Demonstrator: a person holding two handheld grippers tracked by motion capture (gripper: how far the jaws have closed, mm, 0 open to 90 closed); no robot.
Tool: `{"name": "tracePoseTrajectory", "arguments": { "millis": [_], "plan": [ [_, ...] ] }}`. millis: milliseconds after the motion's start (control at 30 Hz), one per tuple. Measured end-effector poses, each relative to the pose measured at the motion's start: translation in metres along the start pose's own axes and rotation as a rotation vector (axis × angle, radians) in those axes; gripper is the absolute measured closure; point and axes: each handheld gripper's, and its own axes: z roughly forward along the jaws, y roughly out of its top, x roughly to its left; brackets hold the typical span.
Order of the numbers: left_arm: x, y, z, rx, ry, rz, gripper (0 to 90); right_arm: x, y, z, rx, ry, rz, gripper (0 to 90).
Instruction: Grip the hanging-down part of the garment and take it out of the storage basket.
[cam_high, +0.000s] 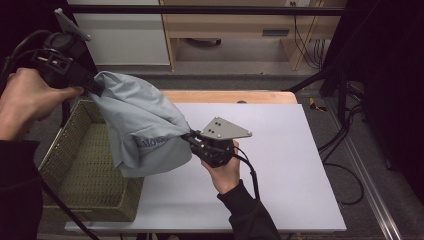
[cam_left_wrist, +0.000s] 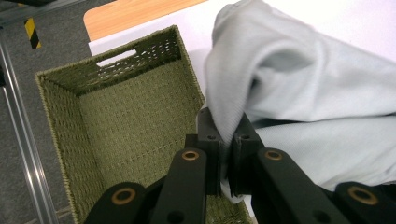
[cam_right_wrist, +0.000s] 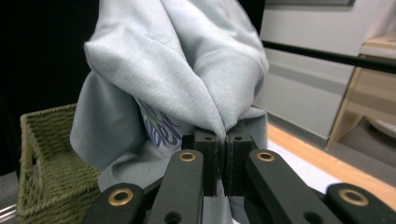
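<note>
In the high view I have the left hand-held gripper (cam_high: 94, 86) raised at the upper left of the frame, its jaws pinched on one end of a pale grey-blue garment (cam_high: 140, 125), and my left hand (cam_high: 27, 97) wrapped around its body. The right hand-held gripper (cam_high: 189, 136) sits lower, near the middle of the frame, clamped on the other end of the same cloth, with its grey three-cornered plate (cam_high: 226, 128) on top and my right hand (cam_high: 225, 167) under it. The garment hangs bunched between the two, sagging over the right rim of a green woven basket (cam_high: 75, 165) that stands at the lower left on the white bench (cam_high: 280, 160); whether the cloth touches the rim I cannot tell. Some dark lettering shows on the fabric, too small for me to read. In the left gripper view the jaws are closed with a fold of the garment (cam_left_wrist: 299, 93) caught between them, and the basket (cam_left_wrist: 121, 121) lies open beneath, its slot handle at the far wall. In the right gripper view the jaws likewise are shut tight on a gathered fold of the garment (cam_right_wrist: 187, 70), a blue-purple print showing on a lower layer, and the basket (cam_right_wrist: 51, 177) is at the lower left of that frame. A wooden strip (cam_high: 230, 96) edges the far side of the bench.
</note>
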Motion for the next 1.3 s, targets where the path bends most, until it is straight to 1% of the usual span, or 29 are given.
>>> {"name": "tracePoseTrajectory", "arguments": {
  "millis": [167,200,300,400,467,567,667,833,867,900,1000,1100,1167,1200,1233,1267,1300],
  "plan": [
    [-0.005,0.003,0.001,-0.003,-0.008,0.01,84.6,-0.006,0.009,-0.013,-0.038,-0.021,-0.001,87.4],
    [-0.006,0.003,0.001,-0.003,-0.008,0.012,84.7,-0.006,0.011,-0.015,-0.042,-0.024,0.001,87.5],
    [-0.008,0.004,0.001,-0.004,-0.011,0.021,84.6,-0.006,0.015,-0.019,-0.054,-0.031,-0.012,87.5],
    [-0.011,0.005,0.0,-0.011,-0.016,0.021,84.6,-0.006,0.019,-0.024,-0.071,-0.042,-0.017,87.5],
    [-0.013,0.006,0.0,-0.012,-0.016,0.026,84.7,-0.007,0.022,-0.027,-0.084,-0.047,-0.013,87.5],
    [-0.014,0.007,-0.001,-0.013,-0.016,0.029,84.7,-0.008,0.024,-0.028,-0.087,-0.051,-0.01,87.4],
    [-0.015,0.007,-0.001,-0.013,-0.016,0.028,84.7,-0.01,0.022,-0.028,-0.074,-0.047,-0.009,87.4],
    [-0.018,0.008,0.0,-0.012,-0.013,0.031,84.8,-0.01,0.012,-0.022,-0.045,-0.026,0.008,86.6],
    [-0.018,0.008,0.0,-0.011,-0.012,0.031,84.8,-0.009,0.004,-0.016,-0.017,-0.017,0.01,86.0],
    [-0.018,0.008,-0.001,-0.013,-0.012,0.032,84.8,-0.009,0.004,-0.016,-0.017,-0.017,0.01,86.0],
    [-0.017,0.008,-0.001,-0.012,-0.011,0.028,84.9,-0.007,-0.011,-0.006,0.019,-0.001,0.027,84.9],
    [-0.016,0.007,0.001,-0.005,-0.011,0.028,84.9,-0.005,-0.026,0.005,0.044,0.021,0.051,82.4],
    [-0.016,0.007,0.003,0.002,-0.013,0.027,84.9,-0.003,-0.034,0.012,0.066,0.031,0.059,78.0],
    [-0.016,0.007,0.004,0.004,-0.015,0.029,84.9,-0.001,-0.037,0.014,0.073,0.036,0.068,73.8],
    [-0.016,0.007,0.005,0.008,-0.015,0.026,84.9,-0.001,-0.041,0.016,0.077,0.034,0.066,68.1],
    [-0.016,0.007,0.005,0.009,-0.012,0.026,84.9,0.0,-0.044,0.017,0.078,0.032,0.072,64.8],
    [-0.016,0.007,0.005,0.01,-0.013,0.024,85.0,0.001,-0.046,0.018,0.081,0.041,0.081,60.7]
  ]
}}
